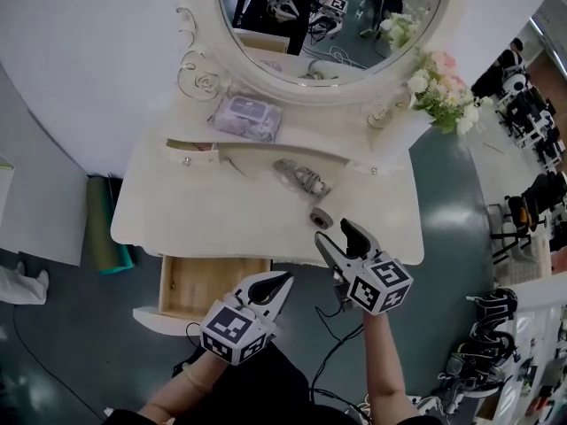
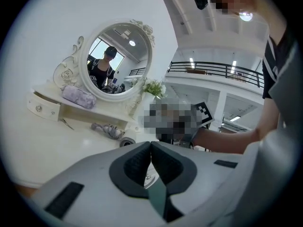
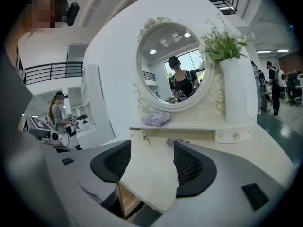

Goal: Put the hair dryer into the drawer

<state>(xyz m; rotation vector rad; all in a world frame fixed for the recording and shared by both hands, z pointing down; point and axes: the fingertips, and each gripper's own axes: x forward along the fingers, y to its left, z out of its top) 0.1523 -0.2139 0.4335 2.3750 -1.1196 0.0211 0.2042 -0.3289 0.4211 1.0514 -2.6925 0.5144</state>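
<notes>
The grey hair dryer (image 1: 302, 178) lies on the white dressing table (image 1: 177, 215), right of centre, with its cord wound round it and a small grey ring (image 1: 321, 217) beside it. The table's lower drawer (image 1: 213, 286) stands pulled out at the front left, its wooden bottom bare. My right gripper (image 1: 333, 232) is open over the table's front edge, short of the dryer, with nothing between its fingers. My left gripper (image 1: 285, 280) is shut and empty, just right of the open drawer. The left gripper view shows the dryer (image 2: 109, 129) further in on the tabletop. In the right gripper view, only the dryer's top (image 3: 176, 141) shows.
A purple pouch (image 1: 245, 116) lies on the shelf under the oval mirror (image 1: 328, 16). A small upper drawer (image 1: 190, 154) sits slightly open. White flowers (image 1: 440, 91) stand at the shelf's right end. A green roll (image 1: 104, 224) leans left of the table; cables trail on the floor.
</notes>
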